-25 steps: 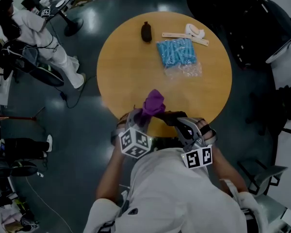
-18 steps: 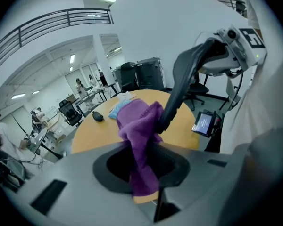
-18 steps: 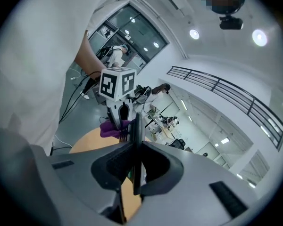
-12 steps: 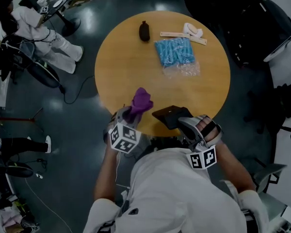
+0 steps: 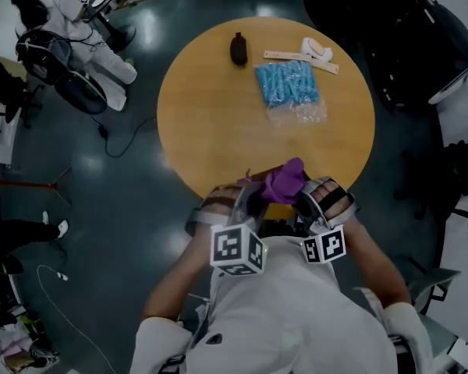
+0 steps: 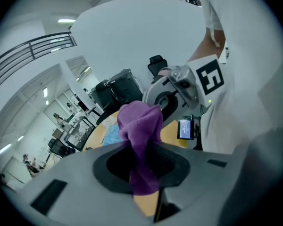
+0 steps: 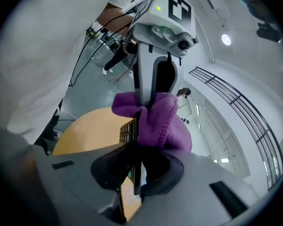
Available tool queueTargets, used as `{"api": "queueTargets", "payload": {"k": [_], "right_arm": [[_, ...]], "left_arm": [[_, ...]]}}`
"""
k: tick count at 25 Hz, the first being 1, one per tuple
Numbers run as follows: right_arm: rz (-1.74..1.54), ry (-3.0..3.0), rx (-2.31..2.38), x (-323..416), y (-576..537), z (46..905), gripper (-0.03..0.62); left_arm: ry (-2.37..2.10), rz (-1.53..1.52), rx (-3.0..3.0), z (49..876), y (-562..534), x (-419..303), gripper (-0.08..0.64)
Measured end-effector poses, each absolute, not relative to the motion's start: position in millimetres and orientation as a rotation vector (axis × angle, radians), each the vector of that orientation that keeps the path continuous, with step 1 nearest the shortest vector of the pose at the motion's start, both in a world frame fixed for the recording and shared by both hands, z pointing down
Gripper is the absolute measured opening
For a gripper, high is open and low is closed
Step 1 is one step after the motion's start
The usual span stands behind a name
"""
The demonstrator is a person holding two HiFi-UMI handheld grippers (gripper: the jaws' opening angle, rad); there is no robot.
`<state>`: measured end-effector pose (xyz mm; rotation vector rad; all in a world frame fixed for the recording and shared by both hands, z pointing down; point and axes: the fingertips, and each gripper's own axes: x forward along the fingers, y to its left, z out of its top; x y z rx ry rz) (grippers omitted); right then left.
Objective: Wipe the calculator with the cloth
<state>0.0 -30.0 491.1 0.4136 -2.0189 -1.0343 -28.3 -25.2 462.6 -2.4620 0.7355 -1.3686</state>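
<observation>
**Q:** Start left of the table.
**A:** A person in white (image 5: 82, 33) is among dark chairs, well apart from the table (image 5: 218, 123).

**Q:** Left gripper?
**A:** The left gripper (image 7: 153, 95) is above the table's near edge. Its jaws are clamped on the cloth (image 6: 140, 126). The purple fabric is bunched between them, with a wad standing out past the tips and a tail hanging behind.

**Q:** Where is the calculator?
**A:** Also above the table's near edge, not resting on the top. In the right gripper view the calculator (image 7: 127, 130) stands edge-on, with a few rows of keys showing on one face. The cloth lies against the other face and folds over the far end. In the head view the cloth covers it, and I cannot make it out there.

**Q:** Right gripper?
**A:** The right gripper (image 7: 134, 160) is at the same near edge, just beside the left one. Its jaws are closed on the calculator's lower end, one on each face.

**Q:** What else is on the table?
**A:** On the far side, left to right:
- a dark pouch (image 5: 239, 49)
- a blue packet (image 5: 286, 84) in clear wrap
- a pale strip (image 5: 300, 59)
- a white item (image 5: 316, 50) touching that strip

All four are well apart from both grippers.
</observation>
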Motion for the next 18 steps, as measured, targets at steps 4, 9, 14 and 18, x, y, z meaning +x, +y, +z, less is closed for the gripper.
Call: {"api": "queueTargets", "payload": {"k": [4,9,14,18], "right_arm": [[-1.099,-1.985,0.404,1,-30,487,0.054],[-1.286,-1.874,0.325,2,-22,482,0.054],[-1.396,-1.851,0.269,1,-9,474,0.054],[-1.449,-1.863,0.277,-1,-4,461,0.054]], "left_arm": [[0.738,-1.391,-2.47,471,-35,-33,0.086],[0.716,-1.451,-2.515,484,-42,-43,0.086],[0.677,-1.497,-2.546,497,-46,-48,0.086],[0.658,-1.538,-2.574,512,-47,-55,0.086]]}}
